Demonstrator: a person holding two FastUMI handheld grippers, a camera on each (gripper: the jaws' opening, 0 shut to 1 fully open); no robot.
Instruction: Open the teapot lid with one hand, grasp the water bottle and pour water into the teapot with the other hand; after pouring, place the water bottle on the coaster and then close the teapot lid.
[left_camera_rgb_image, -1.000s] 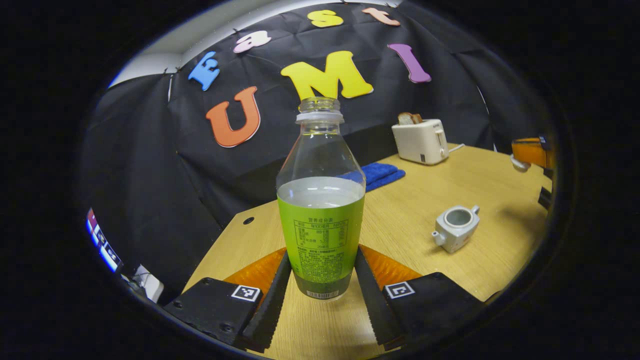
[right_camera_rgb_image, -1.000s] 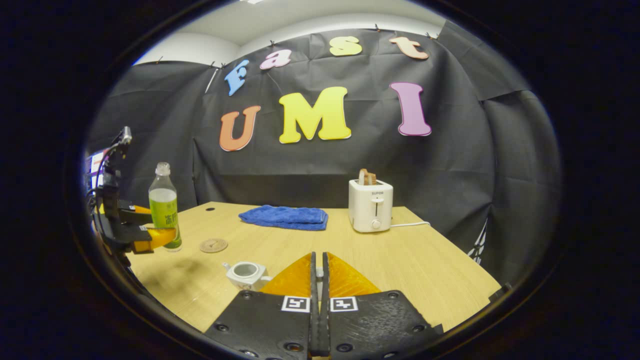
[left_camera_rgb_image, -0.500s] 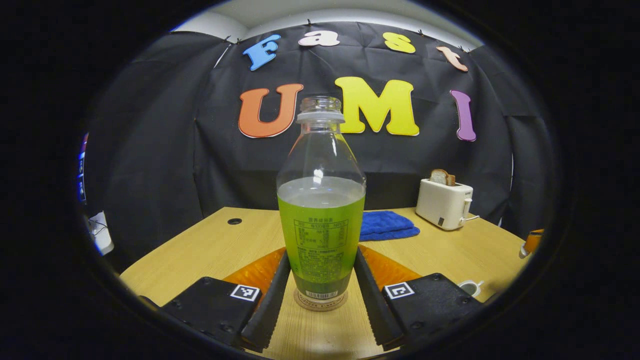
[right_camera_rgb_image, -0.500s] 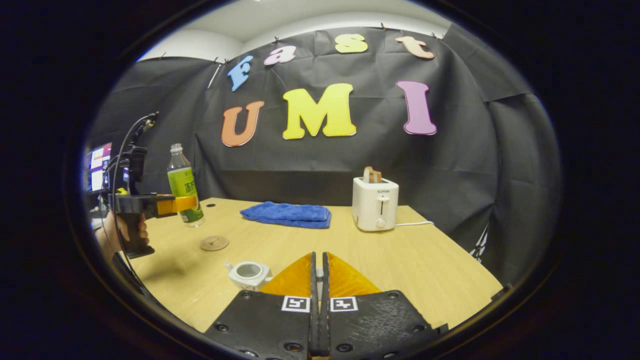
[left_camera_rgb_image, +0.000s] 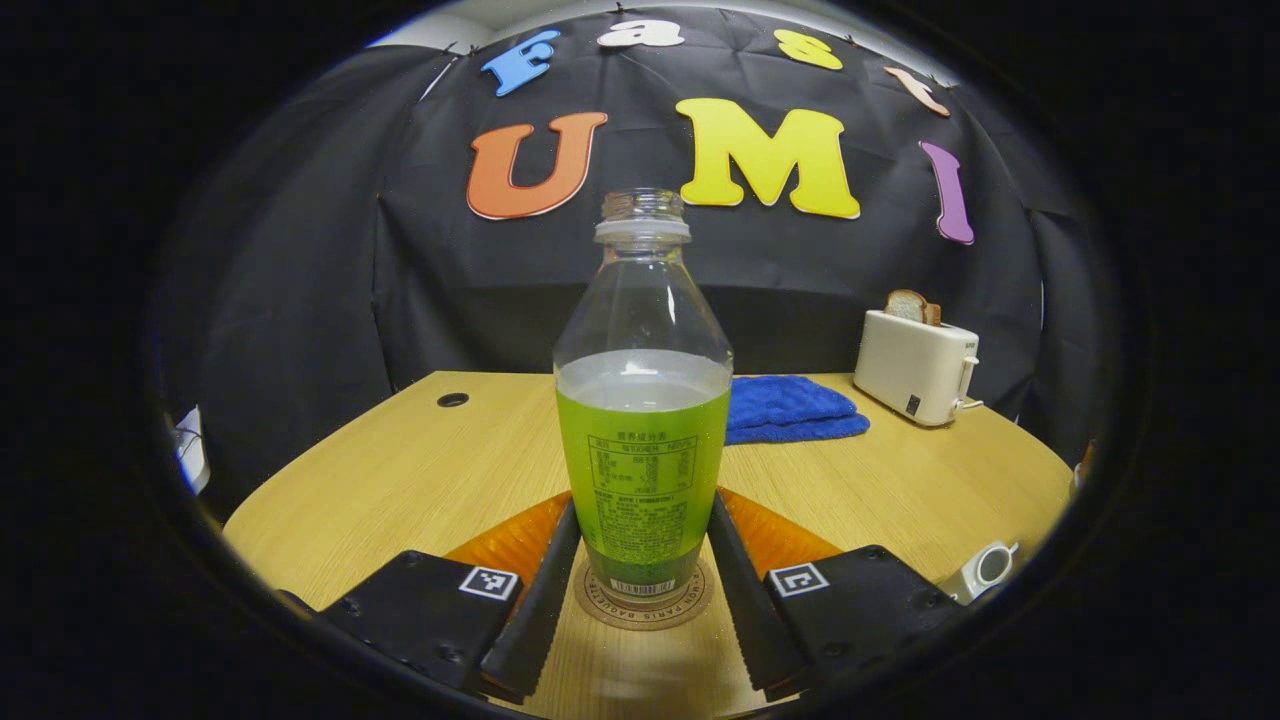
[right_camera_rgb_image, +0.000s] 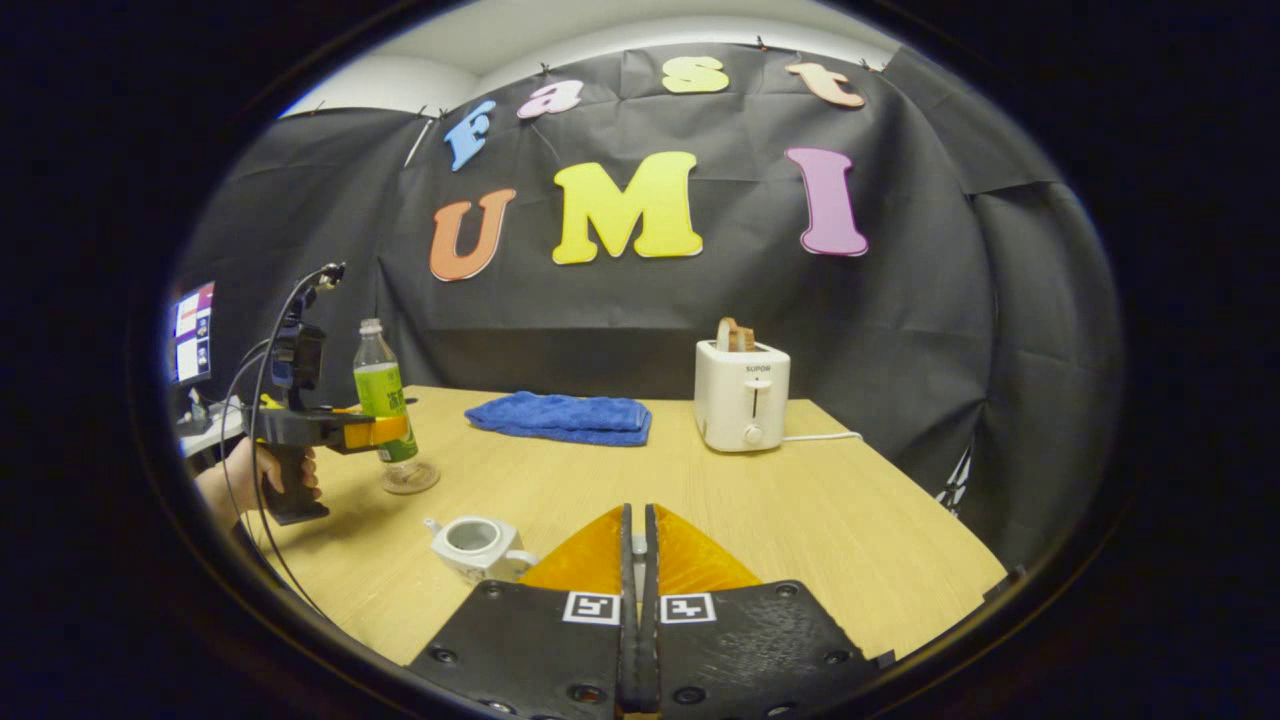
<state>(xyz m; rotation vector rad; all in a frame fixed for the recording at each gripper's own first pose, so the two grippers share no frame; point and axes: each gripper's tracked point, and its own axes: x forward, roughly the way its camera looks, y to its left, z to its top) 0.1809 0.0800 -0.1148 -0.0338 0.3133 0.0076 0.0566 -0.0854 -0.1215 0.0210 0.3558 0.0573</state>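
The clear water bottle (left_camera_rgb_image: 642, 440), with a green label and no cap, stands upright between my left gripper's (left_camera_rgb_image: 641, 520) fingers, which are shut on its lower body. Its base sits within the round cork coaster (left_camera_rgb_image: 643, 606); I cannot tell whether it touches. From the right gripper view the bottle (right_camera_rgb_image: 383, 395) and left gripper (right_camera_rgb_image: 385, 431) are far left over the coaster (right_camera_rgb_image: 412, 480). The white teapot (right_camera_rgb_image: 470, 540) sits lidless just left of my right gripper (right_camera_rgb_image: 637, 515), also seen as the teapot (left_camera_rgb_image: 985, 568). The right gripper is shut; a pale sliver of the lid (right_camera_rgb_image: 634, 546) shows between its fingers.
A blue towel (right_camera_rgb_image: 560, 415) and a white toaster (right_camera_rgb_image: 742, 405) with bread stand at the back of the wooden table (right_camera_rgb_image: 800, 520). A person's hand (right_camera_rgb_image: 240, 480) holds the left gripper's handle at the table's left edge. A monitor (right_camera_rgb_image: 190, 330) glows beyond it.
My left gripper has carried the bottle away from the teapot, level and upright, and lowered it over the coaster. The right gripper has stayed shut and nearly still.
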